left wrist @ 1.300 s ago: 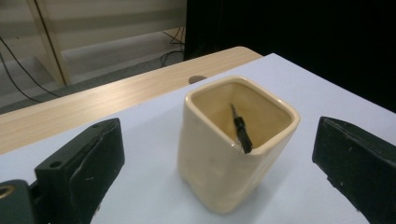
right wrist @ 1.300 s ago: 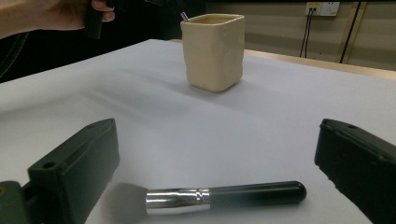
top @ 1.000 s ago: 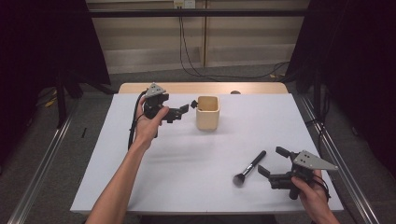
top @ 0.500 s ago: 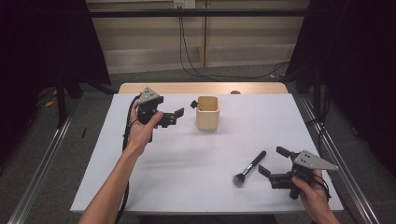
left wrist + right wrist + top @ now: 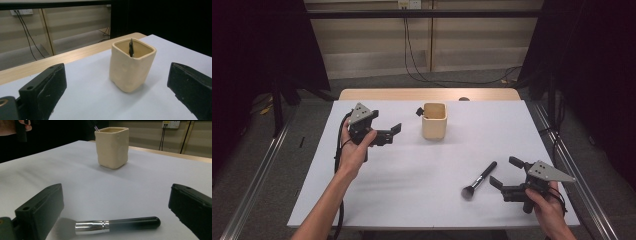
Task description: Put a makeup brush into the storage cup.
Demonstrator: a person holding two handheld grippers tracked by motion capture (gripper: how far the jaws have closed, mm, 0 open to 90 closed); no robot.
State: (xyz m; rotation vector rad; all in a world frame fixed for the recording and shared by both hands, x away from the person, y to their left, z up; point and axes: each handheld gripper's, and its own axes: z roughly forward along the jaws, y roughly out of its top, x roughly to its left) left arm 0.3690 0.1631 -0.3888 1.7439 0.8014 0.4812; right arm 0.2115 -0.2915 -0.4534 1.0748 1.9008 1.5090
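A cream square cup (image 5: 434, 121) stands on the white table (image 5: 412, 175) toward the back. A thin dark item (image 5: 130, 48) leans inside the cup, and its end shows at the rim (image 5: 418, 110). My left gripper (image 5: 393, 134) is held open left of the cup, a short gap away, with the cup (image 5: 131, 65) between and beyond its jaws. A black-handled makeup brush (image 5: 479, 180) lies flat at the front right. My right gripper (image 5: 504, 171) rests open just right of it; the brush (image 5: 117, 223) lies crosswise between its jaws, untouched.
A wooden strip (image 5: 427, 94) runs along the table's far edge. Cables (image 5: 412, 55) hang against the wall behind. Dark curtains stand at both sides. The person's other hand (image 5: 22, 126) shows at the top left of the right gripper view.
My left gripper has drawn back from the cup, leftward and toward the person. The right gripper and the brush have stayed put.
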